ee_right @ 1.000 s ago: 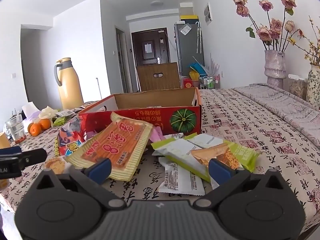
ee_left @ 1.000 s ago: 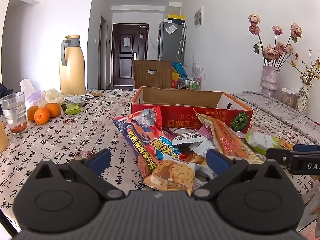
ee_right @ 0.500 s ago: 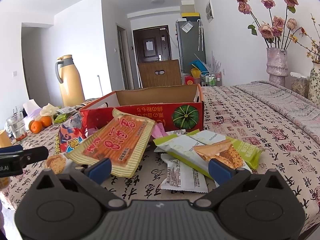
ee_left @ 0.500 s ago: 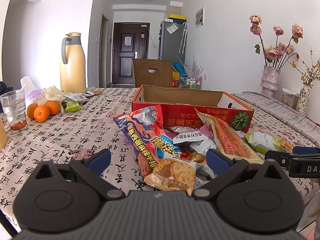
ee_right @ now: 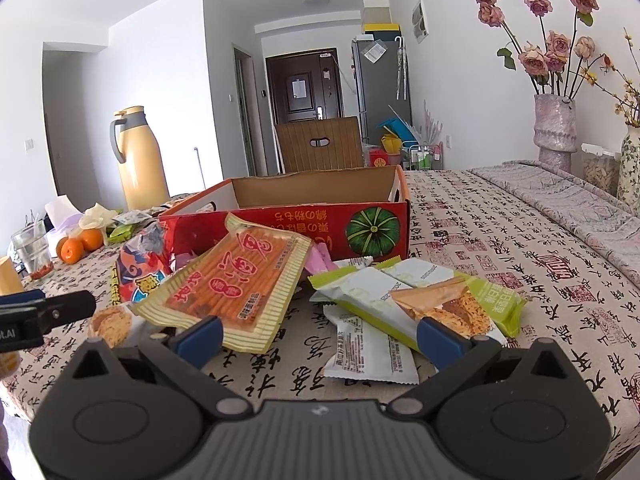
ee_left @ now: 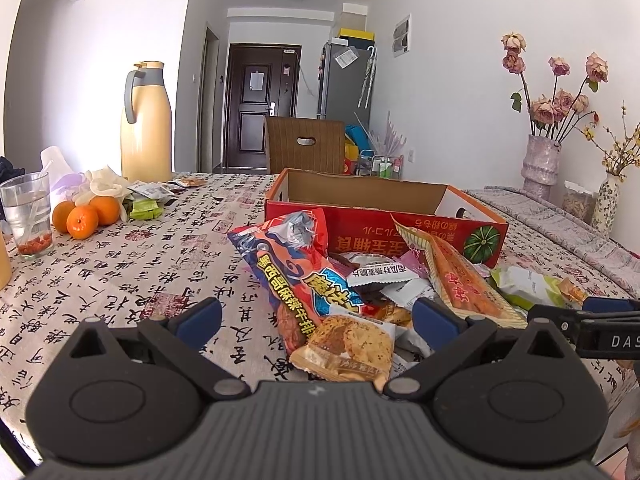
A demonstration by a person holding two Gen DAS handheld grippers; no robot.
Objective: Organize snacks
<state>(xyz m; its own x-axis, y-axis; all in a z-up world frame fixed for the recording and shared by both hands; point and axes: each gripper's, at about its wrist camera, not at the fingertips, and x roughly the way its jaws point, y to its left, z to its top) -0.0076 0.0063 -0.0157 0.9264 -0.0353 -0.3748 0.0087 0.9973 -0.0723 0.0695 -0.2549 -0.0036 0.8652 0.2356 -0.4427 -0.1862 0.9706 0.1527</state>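
Observation:
A pile of snack packets lies on the table in front of an open red cardboard box (ee_left: pixel 384 232) (ee_right: pixel 320 224). In the left wrist view a blue-orange chip bag (ee_left: pixel 296 272) and a cookie packet (ee_left: pixel 348 344) lie nearest my left gripper (ee_left: pixel 316 320), which is open and empty just before them. In the right wrist view an orange-yellow stick packet (ee_right: pixel 236 284), a green-white bar packet (ee_right: pixel 416 292) and a white packet (ee_right: pixel 368 352) lie in front of my right gripper (ee_right: pixel 318 334), open and empty. Each gripper's tip shows in the other's view.
A yellow thermos jug (ee_left: pixel 146 120), oranges (ee_left: pixel 82 220), a glass of water (ee_left: pixel 26 216) and small wrappers stand at the left. Vases with dried roses (ee_right: pixel 554 128) stand at the far right. A chair back (ee_left: pixel 304 144) is behind the table.
Both grippers have shifted slightly, the views drawing a little nearer to the snack pile. Both stay open and nothing has been picked up.

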